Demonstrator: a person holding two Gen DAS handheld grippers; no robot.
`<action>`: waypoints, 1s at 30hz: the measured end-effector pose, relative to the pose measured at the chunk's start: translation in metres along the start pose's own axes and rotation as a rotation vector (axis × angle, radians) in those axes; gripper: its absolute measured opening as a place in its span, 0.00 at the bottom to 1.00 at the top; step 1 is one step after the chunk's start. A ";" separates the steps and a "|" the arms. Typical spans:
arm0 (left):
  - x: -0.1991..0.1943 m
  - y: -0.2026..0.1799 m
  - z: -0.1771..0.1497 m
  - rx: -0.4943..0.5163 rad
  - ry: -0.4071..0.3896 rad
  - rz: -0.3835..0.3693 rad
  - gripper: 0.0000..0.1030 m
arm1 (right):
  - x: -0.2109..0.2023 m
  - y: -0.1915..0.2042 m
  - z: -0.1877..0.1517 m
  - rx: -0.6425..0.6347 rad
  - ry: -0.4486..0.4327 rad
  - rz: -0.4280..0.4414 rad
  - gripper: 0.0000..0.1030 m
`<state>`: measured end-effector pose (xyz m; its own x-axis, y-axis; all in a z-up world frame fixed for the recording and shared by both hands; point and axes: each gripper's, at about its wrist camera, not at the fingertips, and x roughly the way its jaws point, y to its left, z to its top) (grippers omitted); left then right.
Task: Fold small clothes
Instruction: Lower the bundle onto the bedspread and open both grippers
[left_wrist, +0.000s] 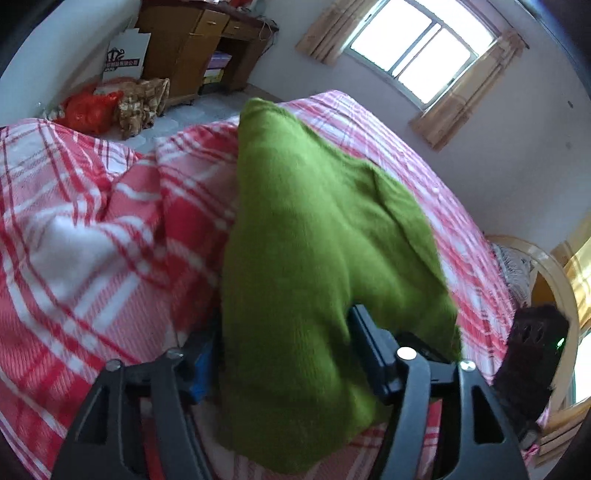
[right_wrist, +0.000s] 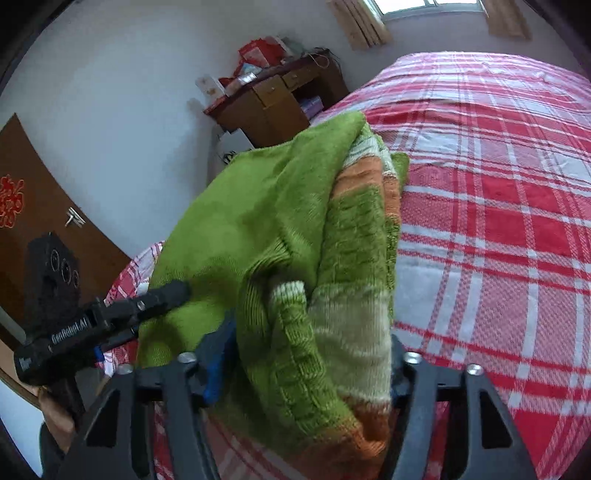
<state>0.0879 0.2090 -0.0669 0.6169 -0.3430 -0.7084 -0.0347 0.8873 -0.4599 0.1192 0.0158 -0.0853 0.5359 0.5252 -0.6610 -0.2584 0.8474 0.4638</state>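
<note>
Both pairs of fingers, left gripper (left_wrist: 284, 354) and right gripper (right_wrist: 306, 354), hold the bunched green sweater (left_wrist: 314, 236) over the plaid bed (left_wrist: 92, 240).

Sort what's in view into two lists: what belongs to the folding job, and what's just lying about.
Belongs to the job:
- green knitted sweater, with orange and pale stripes
- left gripper, sweater between its fingers
- right gripper, sweater between its fingers
- red plaid bedspread, the folding surface

Just lying about:
- wooden desk
- red plastic bag
- white paper bag
- curtains
</note>
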 end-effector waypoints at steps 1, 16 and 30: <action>0.001 -0.002 0.003 0.023 -0.005 0.020 0.57 | -0.001 -0.002 0.001 0.030 0.012 0.021 0.50; -0.006 -0.020 -0.011 0.097 0.034 0.205 0.51 | -0.014 -0.015 -0.011 0.148 0.073 0.084 0.39; -0.021 -0.019 -0.038 0.133 0.000 0.334 0.66 | -0.039 0.008 -0.038 0.022 -0.013 -0.113 0.49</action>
<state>0.0455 0.1876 -0.0635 0.5887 -0.0269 -0.8079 -0.1323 0.9828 -0.1291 0.0655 0.0048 -0.0789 0.5713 0.4256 -0.7018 -0.1782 0.8990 0.4001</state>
